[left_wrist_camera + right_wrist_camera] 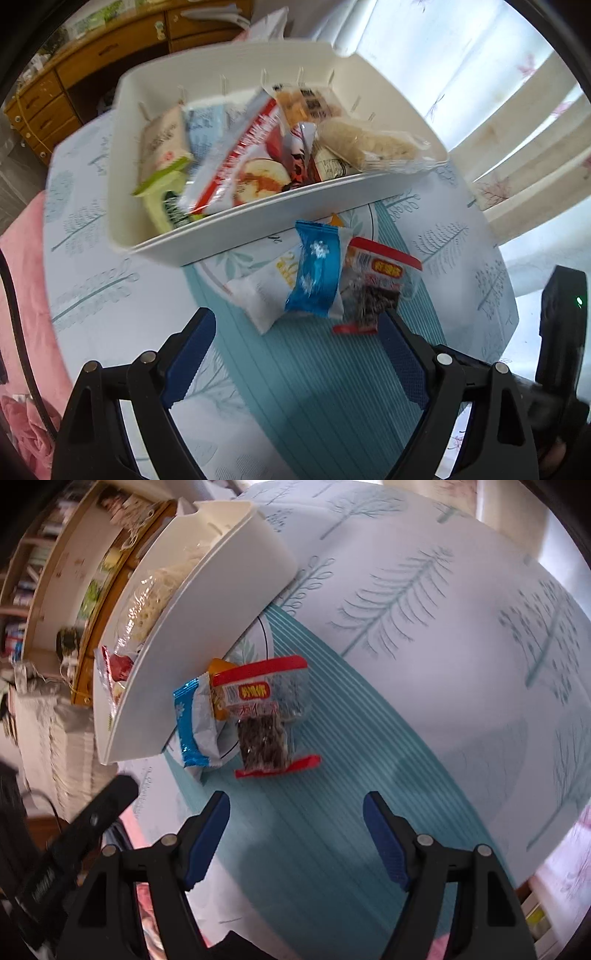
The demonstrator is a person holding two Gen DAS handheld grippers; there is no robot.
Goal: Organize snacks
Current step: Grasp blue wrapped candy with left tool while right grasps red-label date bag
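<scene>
Tablecloth (424,602) beneath both down-tilted, gaping tongs (295,325) (295,805)

- White bin (236,236): smooth moulded plastic, low sheen.
- Blue snack packet (316,273): glossy film with crimped ends.
- Red-edged packet (267,716): clear, shiny film; dark contents visible through it.
- White packet (258,295): smooth film, slightly glossy.
- Tablecloth (424,602): smooth sheet with printed tree pattern, faint sheen; material cannot be told.
- Teal mat (314,376): matt, finely ribbed surface.
- Drawer unit (74,70): varnished wood, metal pulls.
- Left gripper (297,332) and right gripper (295,805): matt black plastic, metal pivot pins, blue textured pads (384,842).
</scene>
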